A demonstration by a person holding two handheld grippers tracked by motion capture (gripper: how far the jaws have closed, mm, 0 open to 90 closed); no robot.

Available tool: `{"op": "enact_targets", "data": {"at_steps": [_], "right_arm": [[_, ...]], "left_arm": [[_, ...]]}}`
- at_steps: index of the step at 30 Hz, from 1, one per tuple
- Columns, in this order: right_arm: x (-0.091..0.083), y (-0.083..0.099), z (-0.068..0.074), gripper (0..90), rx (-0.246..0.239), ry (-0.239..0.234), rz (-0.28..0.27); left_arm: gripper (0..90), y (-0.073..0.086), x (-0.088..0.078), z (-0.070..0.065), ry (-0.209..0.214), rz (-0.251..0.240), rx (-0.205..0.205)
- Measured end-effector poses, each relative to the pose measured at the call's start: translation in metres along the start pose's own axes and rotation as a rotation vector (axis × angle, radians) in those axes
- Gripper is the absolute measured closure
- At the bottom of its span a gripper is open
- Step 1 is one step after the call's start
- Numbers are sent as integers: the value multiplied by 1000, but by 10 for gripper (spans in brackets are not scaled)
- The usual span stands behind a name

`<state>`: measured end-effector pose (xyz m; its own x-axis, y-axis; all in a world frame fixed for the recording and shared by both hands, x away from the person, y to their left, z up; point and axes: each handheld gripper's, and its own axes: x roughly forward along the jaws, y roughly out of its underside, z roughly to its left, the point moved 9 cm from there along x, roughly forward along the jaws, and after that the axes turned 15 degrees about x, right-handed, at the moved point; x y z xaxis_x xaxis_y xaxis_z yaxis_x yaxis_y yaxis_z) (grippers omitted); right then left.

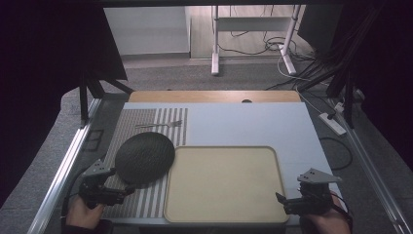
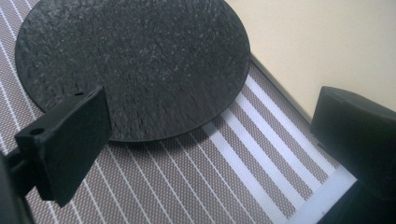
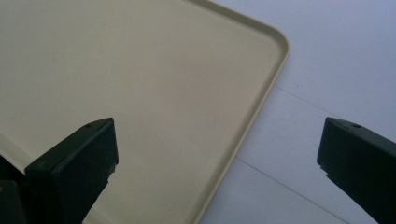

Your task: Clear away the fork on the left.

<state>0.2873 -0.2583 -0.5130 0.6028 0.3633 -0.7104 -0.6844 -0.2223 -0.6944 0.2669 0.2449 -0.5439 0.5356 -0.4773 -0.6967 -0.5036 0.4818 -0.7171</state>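
Note:
A round black slate plate [image 1: 144,158] [image 2: 135,60] lies on a striped grey placemat [image 1: 146,200] [image 2: 196,186] at the left. Just to its right sits a large beige tray [image 1: 224,183] [image 2: 327,42] [image 3: 140,84], bare inside. A metal fork [image 1: 160,125] rests at the far end of the placemat. My left gripper [image 1: 127,190] [image 2: 210,135] is open, its jaws wide apart just short of the plate's near edge. My right gripper [image 1: 280,201] [image 3: 217,154] is open too, its jaws straddling the tray's near right rim without touching it.
A pale blue-grey sheet [image 1: 253,124] [image 3: 336,56] covers the tabletop, with a wooden strip [image 1: 214,96] along its far edge. Metal rails [image 1: 63,170] run down both sides of the table. Desk legs and cables [image 1: 287,48] stand on the floor beyond.

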Motion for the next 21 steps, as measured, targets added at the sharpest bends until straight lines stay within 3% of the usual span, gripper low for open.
{"op": "enact_targets", "data": {"at_steps": [6, 13, 19, 21], "right_arm": [[1, 1, 0, 0, -11, 9, 7], [1, 1, 0, 0, -11, 11, 10], [2, 1, 0, 0, -15, 12, 14], [2, 1, 0, 0, -16, 13, 14]], "left_arm": [[0, -7, 8, 7, 18, -20, 8], [0, -16, 17, 21, 19, -13, -1], [0, -26, 32, 32, 22, -3, 26], [0, -30, 37, 36, 31, -1, 16]]}}
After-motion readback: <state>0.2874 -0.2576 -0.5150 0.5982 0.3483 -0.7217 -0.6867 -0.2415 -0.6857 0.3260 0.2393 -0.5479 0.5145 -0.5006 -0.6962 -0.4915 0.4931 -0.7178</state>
